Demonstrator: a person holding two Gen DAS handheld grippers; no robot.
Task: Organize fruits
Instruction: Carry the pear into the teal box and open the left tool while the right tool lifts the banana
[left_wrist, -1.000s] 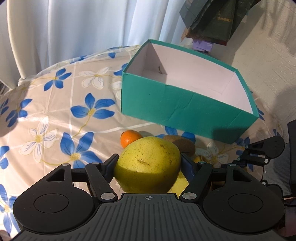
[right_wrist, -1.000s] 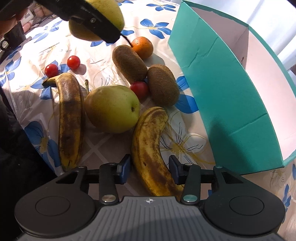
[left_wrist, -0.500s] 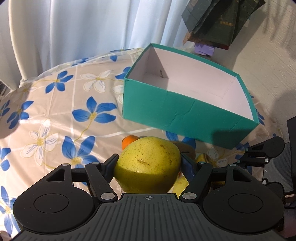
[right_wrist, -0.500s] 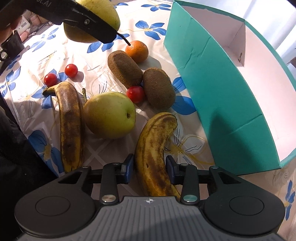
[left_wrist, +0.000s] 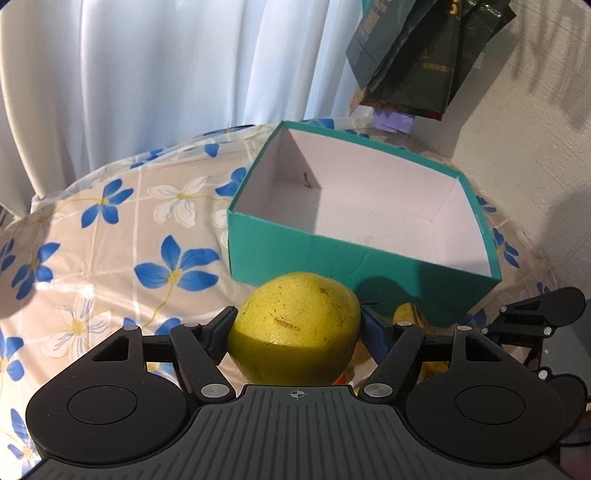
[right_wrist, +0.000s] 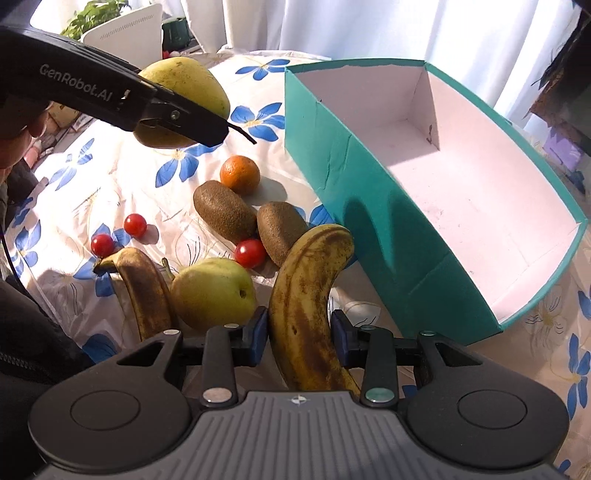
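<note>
Left claw (left_wrist: 295, 328) pinches a pear (left_wrist: 295, 332); only the right wrist view shows the right claw (right_wrist: 298, 338) clamping a banana (right_wrist: 306, 306).

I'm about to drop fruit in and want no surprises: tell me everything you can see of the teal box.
The teal box is an open-topped rectangular carton, apparently cardboard, teal outside and white inside. It stands upright on the flowered tablecloth. Nothing lies in it; only a small dark mark shows at one inner corner. Its near wall is creased and slightly dented. No fruit visibly touches it, though the banana held in the right tongs hangs close in front of that wall.
</note>
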